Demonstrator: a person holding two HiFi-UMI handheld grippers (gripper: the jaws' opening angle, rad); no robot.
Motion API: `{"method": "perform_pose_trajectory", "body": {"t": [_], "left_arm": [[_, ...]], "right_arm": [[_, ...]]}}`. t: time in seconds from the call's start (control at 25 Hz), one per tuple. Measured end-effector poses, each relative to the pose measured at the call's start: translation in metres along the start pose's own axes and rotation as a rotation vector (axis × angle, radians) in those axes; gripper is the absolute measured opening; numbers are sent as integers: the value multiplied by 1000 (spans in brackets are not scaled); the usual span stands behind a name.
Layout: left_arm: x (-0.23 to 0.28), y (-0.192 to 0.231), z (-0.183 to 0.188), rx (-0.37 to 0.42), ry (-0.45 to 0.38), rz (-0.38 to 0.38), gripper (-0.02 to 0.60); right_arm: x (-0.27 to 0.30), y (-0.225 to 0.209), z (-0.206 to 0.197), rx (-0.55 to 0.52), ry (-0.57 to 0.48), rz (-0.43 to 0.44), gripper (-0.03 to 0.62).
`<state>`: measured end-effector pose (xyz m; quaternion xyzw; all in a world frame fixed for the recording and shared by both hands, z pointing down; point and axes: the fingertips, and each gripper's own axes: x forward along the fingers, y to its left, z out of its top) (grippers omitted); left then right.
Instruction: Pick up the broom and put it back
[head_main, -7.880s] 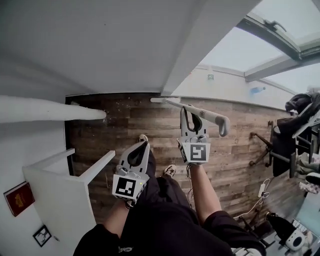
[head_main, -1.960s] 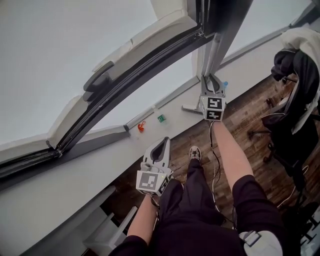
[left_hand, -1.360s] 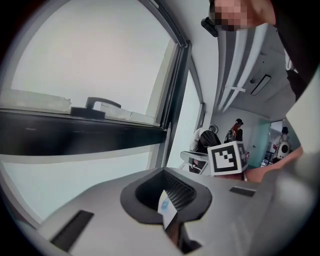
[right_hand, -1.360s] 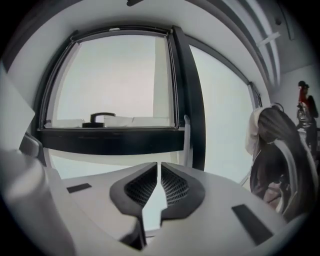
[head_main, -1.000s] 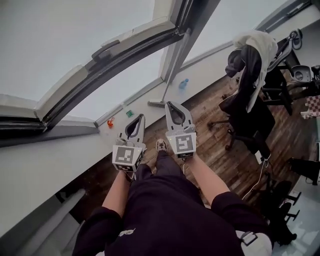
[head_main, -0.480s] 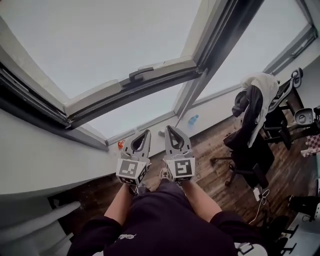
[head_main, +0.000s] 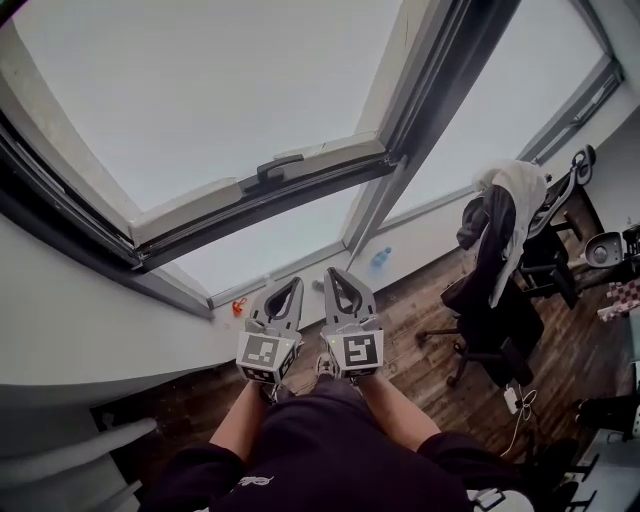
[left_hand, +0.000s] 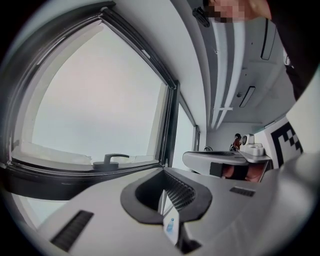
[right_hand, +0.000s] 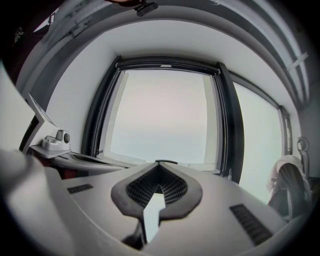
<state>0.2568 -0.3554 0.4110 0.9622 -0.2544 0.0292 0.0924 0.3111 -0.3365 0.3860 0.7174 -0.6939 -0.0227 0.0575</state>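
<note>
A person in dark clothing (head_main: 320, 450) holds two grippers side by side at waist height, both aimed roughly level toward a large window. The left gripper (head_main: 291, 283) has its jaws closed tip to tip with nothing between them; its own view confirms this, the left gripper (left_hand: 167, 171) showing only the open loop behind the meeting tips. The right gripper (head_main: 332, 272) is likewise closed and empty, and the right gripper (right_hand: 159, 164) frames plain daylight through its loop.

Below the grippers lies a dark wooden floor (head_main: 420, 320). Between the two sets of jaws, at the foot of the window post, a small pale shape looks like the head of the broom (head_main: 317, 285), clear of both grippers; its handle cannot be told apart from the frame behind it. Just to the right of it a blue bottle (head_main: 380, 258) stands by the wall, and a small orange object (head_main: 238, 305) sits to the left.

Farther right, an office chair (head_main: 490, 300) carries a dark jacket and a white cloth (head_main: 515, 185). Beyond everything, the tilted window sash with its dark handle (head_main: 278, 165) fills the upper frame.
</note>
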Motion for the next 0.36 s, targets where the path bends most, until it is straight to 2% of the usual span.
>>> {"method": "perform_pose_trajectory", "body": {"t": [0.36], "left_arm": [[3,-19,-2,3,-1,-25,0]], "right_arm": [[-17,-13,-4,-3,16,-36,21]]}}
